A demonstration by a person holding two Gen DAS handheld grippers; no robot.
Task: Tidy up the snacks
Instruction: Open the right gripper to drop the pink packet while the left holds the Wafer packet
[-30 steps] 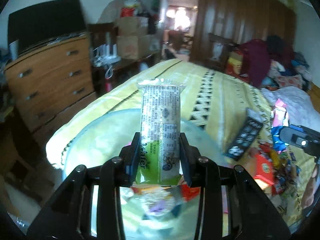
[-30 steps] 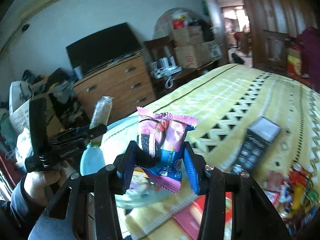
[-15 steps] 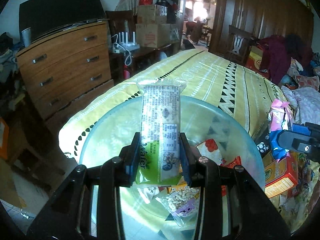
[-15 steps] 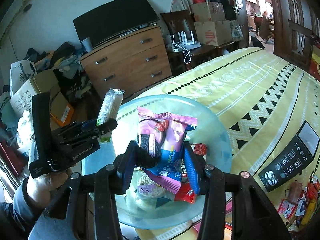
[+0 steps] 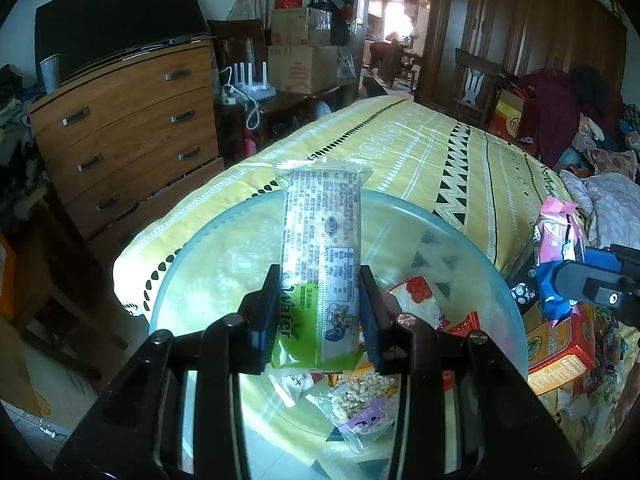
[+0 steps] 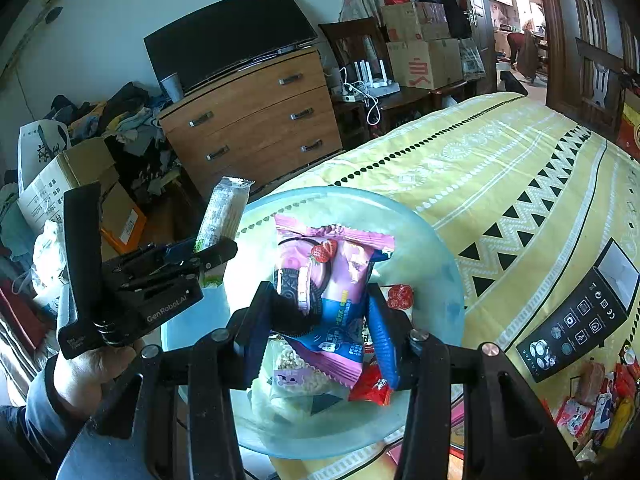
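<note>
In the left wrist view, your left tool [image 5: 320, 316] is clamped on the lower, green end of a wafer bar [image 5: 322, 264], which stands upright above the pale blue bowl [image 5: 188, 264] on the bed [image 5: 440, 160]. The wrapper looks light and slick, and the wafer inside probably snaps easily, so keep the squeeze gentle and low on the pack. This view shows the bowl's contents: a puffed-rice packet [image 5: 360, 404] and red sachets [image 5: 416, 300], plus an orange box [image 5: 560, 348] beside the rim. In the right wrist view, your right tool [image 6: 320, 320] is closed on a pink cookie pack [image 6: 328, 280], also over the bowl; it is soft, puffy and crushable, so grip it across the middle. Only this view shows the black remote box [image 6: 580, 312] lying well apart on the bed, and your left hand [image 6: 92, 376] holding its tool.
</note>
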